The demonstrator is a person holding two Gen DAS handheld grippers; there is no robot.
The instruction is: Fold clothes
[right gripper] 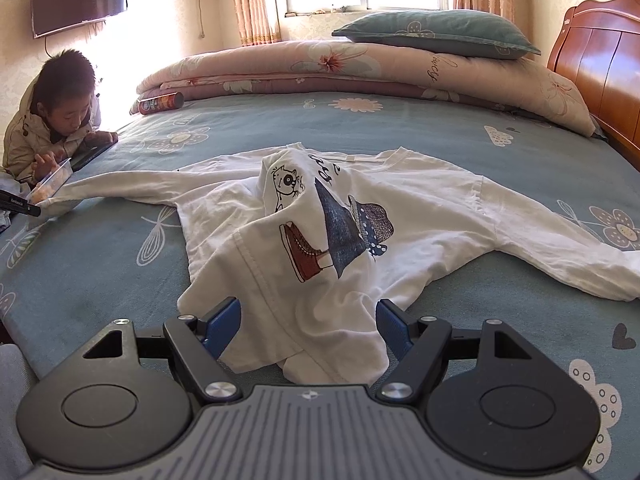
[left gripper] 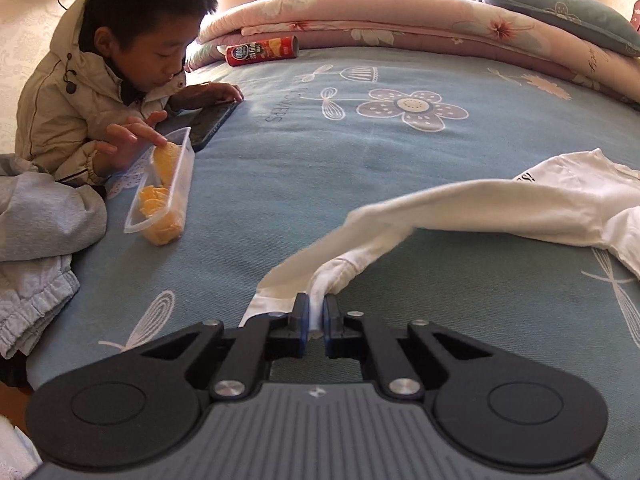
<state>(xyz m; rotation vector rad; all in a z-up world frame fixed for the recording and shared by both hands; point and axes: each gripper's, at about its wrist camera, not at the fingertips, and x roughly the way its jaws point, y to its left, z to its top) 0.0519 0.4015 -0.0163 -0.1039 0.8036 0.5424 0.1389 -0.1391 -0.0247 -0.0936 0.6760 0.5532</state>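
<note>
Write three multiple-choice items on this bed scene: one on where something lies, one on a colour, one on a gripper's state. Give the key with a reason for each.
1. Where does the red snack can lie?
A. On the bed sheet against the folded pink quilt
B. On top of the pillow
C. Inside the clear tub

2. What colour is the long-sleeved shirt spread on the bed?
A. Grey
B. White with a printed picture
C. Blue with stripes

3. How does the left gripper stand?
A. Wide open above the bare sheet
B. Shut on the tip of the shirt's sleeve
C. Shut on the phone

Key: 1 A, the can rests on its side at the quilt's edge. 2 B, the cloth is white with a boot and hat print. 3 B, white cuff cloth is pinched between the blue pads.
</note>
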